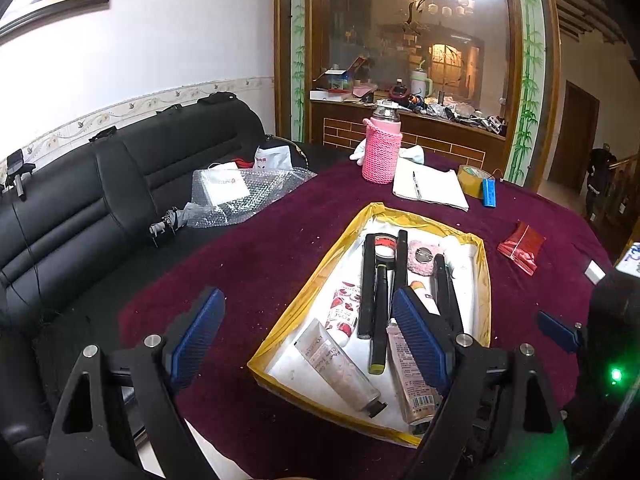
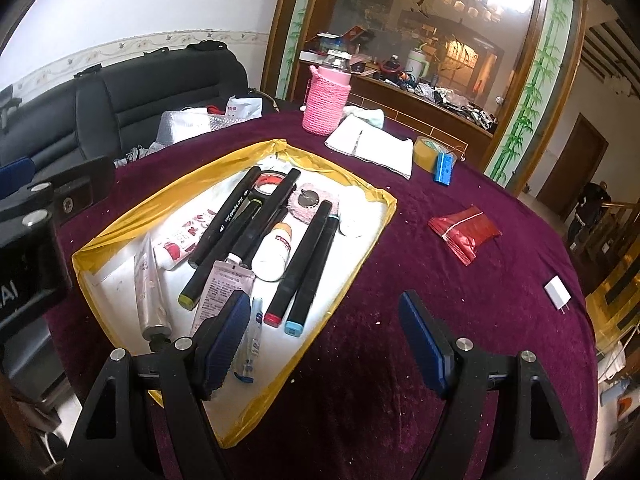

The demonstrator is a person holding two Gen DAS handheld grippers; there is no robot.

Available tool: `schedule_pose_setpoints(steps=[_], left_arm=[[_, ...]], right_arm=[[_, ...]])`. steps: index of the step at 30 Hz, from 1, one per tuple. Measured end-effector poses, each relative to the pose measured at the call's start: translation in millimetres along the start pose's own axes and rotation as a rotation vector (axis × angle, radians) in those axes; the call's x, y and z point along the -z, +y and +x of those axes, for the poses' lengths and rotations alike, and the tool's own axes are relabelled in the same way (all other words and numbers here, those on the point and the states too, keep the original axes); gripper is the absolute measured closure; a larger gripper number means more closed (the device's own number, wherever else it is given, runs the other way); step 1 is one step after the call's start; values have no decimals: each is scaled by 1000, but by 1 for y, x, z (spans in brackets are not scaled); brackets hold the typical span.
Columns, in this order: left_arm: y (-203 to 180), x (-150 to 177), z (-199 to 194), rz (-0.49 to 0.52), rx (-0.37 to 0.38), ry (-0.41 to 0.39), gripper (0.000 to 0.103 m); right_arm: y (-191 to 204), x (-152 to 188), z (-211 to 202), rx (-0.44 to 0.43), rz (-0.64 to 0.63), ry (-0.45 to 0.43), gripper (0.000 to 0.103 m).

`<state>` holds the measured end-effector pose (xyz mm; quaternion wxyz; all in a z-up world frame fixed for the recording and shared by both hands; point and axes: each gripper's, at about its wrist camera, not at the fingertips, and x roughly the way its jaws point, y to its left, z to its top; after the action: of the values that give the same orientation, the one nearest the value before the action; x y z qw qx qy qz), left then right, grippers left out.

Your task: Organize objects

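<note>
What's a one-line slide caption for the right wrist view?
Open right gripper hovering over the near edge of a yellow-rimmed tray of markers and tubes on a maroon tablecloth.

Markers (image 2: 304, 256) in tray (image 2: 384, 216) on table (image 2: 480, 320)

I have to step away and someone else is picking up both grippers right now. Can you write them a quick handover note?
Left gripper: open, empty, over the near-left corner of the tray.
Right gripper: open, empty, at the tray's near-right edge.
In the tray: markers, tubes, white bottle, tape roll.
Loose on the tablecloth: red packet, white plug, blue block, yellow tape, notebook, pink bottle.
Left: probably the loose small items.
</note>
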<state>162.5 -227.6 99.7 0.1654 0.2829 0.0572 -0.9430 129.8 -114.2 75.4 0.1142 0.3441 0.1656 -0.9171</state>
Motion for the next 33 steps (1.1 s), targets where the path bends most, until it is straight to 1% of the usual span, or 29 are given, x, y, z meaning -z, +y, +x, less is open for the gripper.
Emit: schedule_pose_setpoints(steps=[14,22,33], left_arm=[[5,1,6,-10,15,21,16],[12,3,14,-26,23,44,16],[21,5,24,-44,25,62,16]], right_arm=[[14,-7,19,6,-34,41,32],[20,-10,30,-10,-32,73,32],[29,-19,37,-6,-42,72,32]])
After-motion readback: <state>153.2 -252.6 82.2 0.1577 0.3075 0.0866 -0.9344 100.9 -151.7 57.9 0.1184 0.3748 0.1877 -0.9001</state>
